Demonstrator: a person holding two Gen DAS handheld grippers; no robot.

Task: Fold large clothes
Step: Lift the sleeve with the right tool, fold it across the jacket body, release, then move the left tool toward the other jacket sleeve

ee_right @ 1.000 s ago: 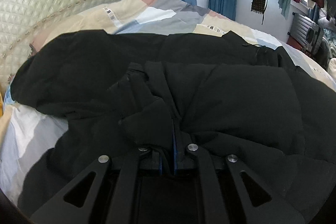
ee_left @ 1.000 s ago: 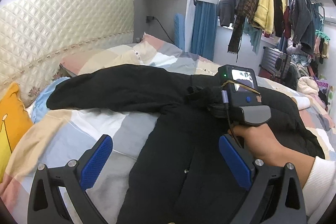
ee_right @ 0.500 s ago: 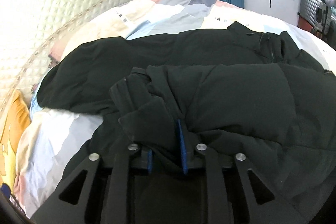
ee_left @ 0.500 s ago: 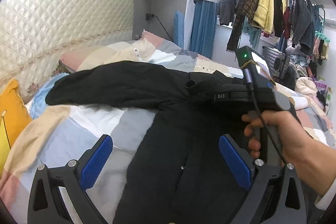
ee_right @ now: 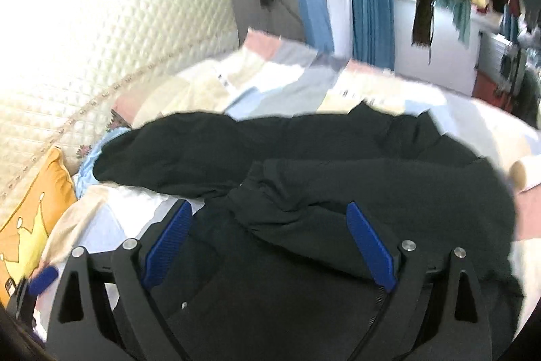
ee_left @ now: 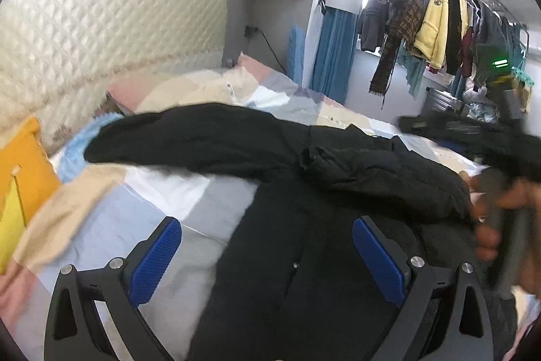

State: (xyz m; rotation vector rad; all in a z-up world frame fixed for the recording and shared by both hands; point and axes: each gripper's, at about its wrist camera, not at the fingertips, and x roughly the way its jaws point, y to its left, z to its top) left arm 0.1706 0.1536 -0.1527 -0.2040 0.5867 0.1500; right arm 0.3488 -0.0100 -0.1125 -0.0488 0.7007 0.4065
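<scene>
Black padded coat (ee_left: 338, 192) sprawls on the bed (ee_left: 142, 212), lower part cut off. Left claw (ee_left: 267, 259) & right claw (ee_right: 270, 242) both spread wide, gripping nothing. Frames blurry; right hand (ee_left: 500, 215) smeared.

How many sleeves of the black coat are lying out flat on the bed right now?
1: a sleeve stretches left across the quilt toward the orange pillow. The other sleeve is folded over the coat body.

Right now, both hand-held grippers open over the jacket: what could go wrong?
1. The sleeve folded across the black jacket lies loose and bunched; it may slide back off.
2. The other sleeve stretches toward the orange pillow; the left hand-held gripper could drag the bedspread with it.
</scene>
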